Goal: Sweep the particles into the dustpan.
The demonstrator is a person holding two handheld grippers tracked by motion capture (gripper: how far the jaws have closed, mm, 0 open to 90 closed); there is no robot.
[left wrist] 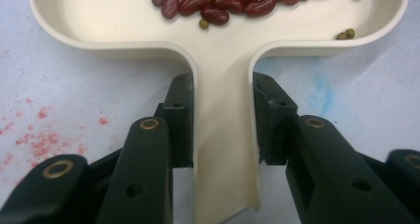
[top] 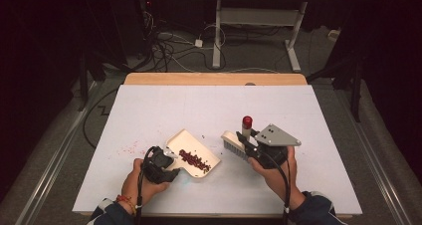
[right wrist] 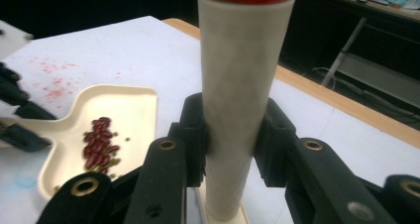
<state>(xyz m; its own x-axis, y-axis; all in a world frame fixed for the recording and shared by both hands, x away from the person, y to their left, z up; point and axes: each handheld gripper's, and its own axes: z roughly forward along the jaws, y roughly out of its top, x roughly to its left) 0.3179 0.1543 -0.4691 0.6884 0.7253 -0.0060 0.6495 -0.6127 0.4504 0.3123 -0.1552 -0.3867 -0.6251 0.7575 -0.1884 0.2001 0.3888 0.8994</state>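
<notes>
Job: sweeping spilled beans into a dustpan with a little brush.
Done so far: most of the red beans (top: 194, 161) are already in the dustpan (top: 194, 153). It looks like the job is nearly finished.
Left to do: one tiny dark speck (top: 203, 136) sits on the table (top: 149, 105) just past the far edge of the dustpan. I can't tell if it is a bean. There are also pink smudges (top: 130, 148) on the table to the left of the dustpan. They look like stains, not beans.
Dustpan: cream colored, flat on the table, near the person's edge. Its handle points back at the person's left hand.
Inside the dustpan: a heap of dark red beans, with a few small green ones (left wrist: 345, 34) mixed in. Two green ones lie by themselves near the wall.
Left tongs (top: 173, 164): squeezed tight on the dustpan handle (left wrist: 223, 135), one jaw on each side.
Right tongs (top: 243, 140): squeezed tight on the brush handle (right wrist: 240, 100), which is a cream stick with a red cap.
Brush (top: 235, 146): it is to the right of the dustpan, a bit apart from it. Its bristles point down at the table. I can't tell if they touch it.
Next, I think: brush up any last bits, then lift the dustpan slowly so nothing rolls out.
</notes>
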